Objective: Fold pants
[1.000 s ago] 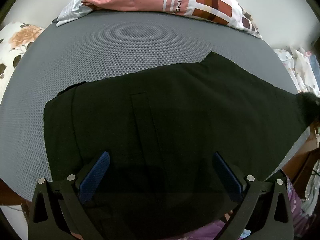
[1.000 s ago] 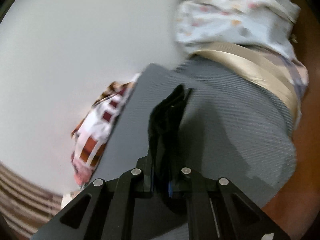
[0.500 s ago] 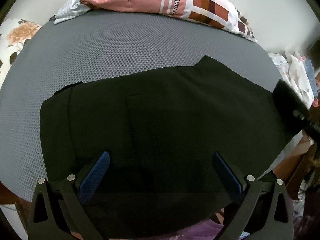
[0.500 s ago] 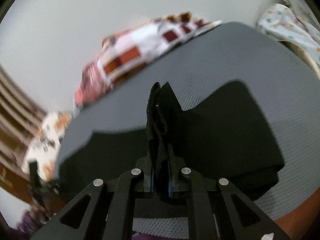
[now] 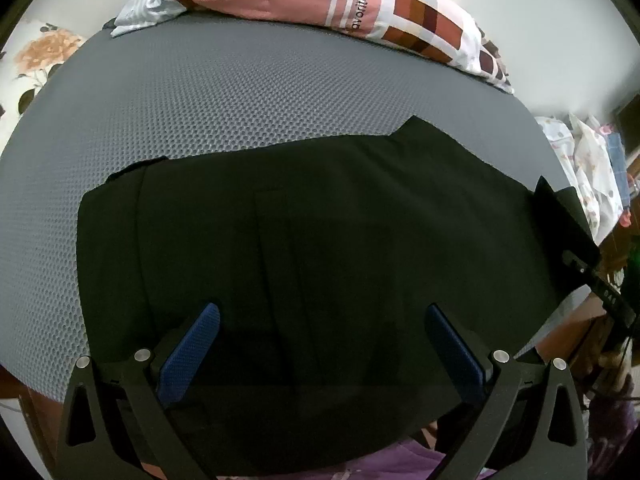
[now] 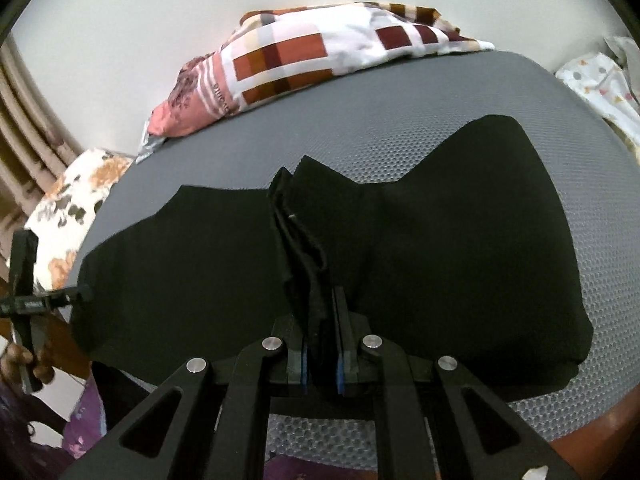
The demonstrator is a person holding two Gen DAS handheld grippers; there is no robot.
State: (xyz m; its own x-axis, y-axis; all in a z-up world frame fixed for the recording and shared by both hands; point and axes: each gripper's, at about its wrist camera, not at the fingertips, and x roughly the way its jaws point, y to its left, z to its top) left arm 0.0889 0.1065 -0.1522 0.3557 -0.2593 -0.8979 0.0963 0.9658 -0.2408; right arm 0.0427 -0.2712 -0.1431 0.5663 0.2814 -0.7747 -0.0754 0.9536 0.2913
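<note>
black pants (image 5: 320, 240) were spread on the grey mat (image 5: 240, 100), near edge cut off.
a bunched end was clamped in the right gripper (image 6: 320, 360); the left gripper (image 5: 320, 344) was held wide above; a pillow (image 5: 360, 4) lay behind.

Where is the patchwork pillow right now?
The patchwork pillow lies at the far edge of the grey mesh mattress, against the wall, beyond the black pants; in the right wrist view it sits upper centre.
</note>
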